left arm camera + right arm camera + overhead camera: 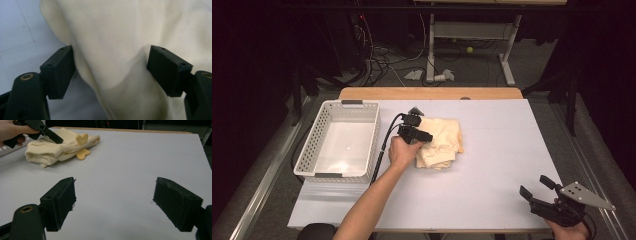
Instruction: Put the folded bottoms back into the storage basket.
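Black tool trails a cable; other tool bears grey plate.

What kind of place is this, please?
Probably a lab or recording room, not a home. Loose cables lie on the floor behind the table, dark curtains surround it, and the person works with hand-held grippers: the left gripper on a cloth beside a basket.

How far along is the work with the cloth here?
Done: the cream cloth lies folded mid-table. In hand: the left gripper is open, its jaws standing on either side of a fold of cloth without pinching it. Left: closing on it and lifting; the white basket beside it holds nothing, so it may be the destination. The right gripper is open, well away from the cloth.
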Tool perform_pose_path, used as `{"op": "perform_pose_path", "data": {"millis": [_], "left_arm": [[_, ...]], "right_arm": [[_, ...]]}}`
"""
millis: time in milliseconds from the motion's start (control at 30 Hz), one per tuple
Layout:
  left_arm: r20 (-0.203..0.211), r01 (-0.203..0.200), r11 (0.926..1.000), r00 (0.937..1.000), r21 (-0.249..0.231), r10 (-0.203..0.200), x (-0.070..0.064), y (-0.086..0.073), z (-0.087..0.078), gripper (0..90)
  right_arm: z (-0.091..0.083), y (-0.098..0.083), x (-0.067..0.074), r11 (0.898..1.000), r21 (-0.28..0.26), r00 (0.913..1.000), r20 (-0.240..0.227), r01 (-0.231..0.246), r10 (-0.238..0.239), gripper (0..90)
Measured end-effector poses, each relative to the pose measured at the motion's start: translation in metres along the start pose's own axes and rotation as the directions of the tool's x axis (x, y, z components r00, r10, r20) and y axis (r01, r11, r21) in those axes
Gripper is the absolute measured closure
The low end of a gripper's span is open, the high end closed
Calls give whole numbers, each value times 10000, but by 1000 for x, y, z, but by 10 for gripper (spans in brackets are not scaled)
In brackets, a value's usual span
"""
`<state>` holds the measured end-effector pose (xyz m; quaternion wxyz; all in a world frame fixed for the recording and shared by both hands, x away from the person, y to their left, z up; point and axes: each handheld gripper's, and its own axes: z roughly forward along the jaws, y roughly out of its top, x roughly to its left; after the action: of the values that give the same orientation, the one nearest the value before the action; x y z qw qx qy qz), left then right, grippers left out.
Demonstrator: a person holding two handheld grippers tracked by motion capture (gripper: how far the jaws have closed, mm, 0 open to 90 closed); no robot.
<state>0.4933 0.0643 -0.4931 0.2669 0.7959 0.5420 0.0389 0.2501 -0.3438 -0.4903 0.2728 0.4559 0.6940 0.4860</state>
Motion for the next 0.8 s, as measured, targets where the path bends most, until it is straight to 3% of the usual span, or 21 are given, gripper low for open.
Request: {"op": "perform_pose_path", "data": {"millis": [133,267,433,600,800], "left_arm": [[329,297,9995,9990,68,-299,5,0,4,186],[208,122,9999,9997,23,-122,1,-1,5,170],[103,-372,9993,9993,-44,373,-9,-2,8,170],[308,-460,9989,9985,-59,462,-12,-3,7,290],[793,-197,9998,9967,42,193,-13,-2,4,506]], "right_arm": [[0,0,0,10000,14,10000,-12,19,-19,185],[1,0,0,10000,52,10000,-12,14,-14,186],[1,0,1,10000,47,10000,9,52,-52,186],[1,0,1,10000,53,10000,34,62,-63,186],[1,1,1,10000,56,10000,35,82,-82,186]]}}
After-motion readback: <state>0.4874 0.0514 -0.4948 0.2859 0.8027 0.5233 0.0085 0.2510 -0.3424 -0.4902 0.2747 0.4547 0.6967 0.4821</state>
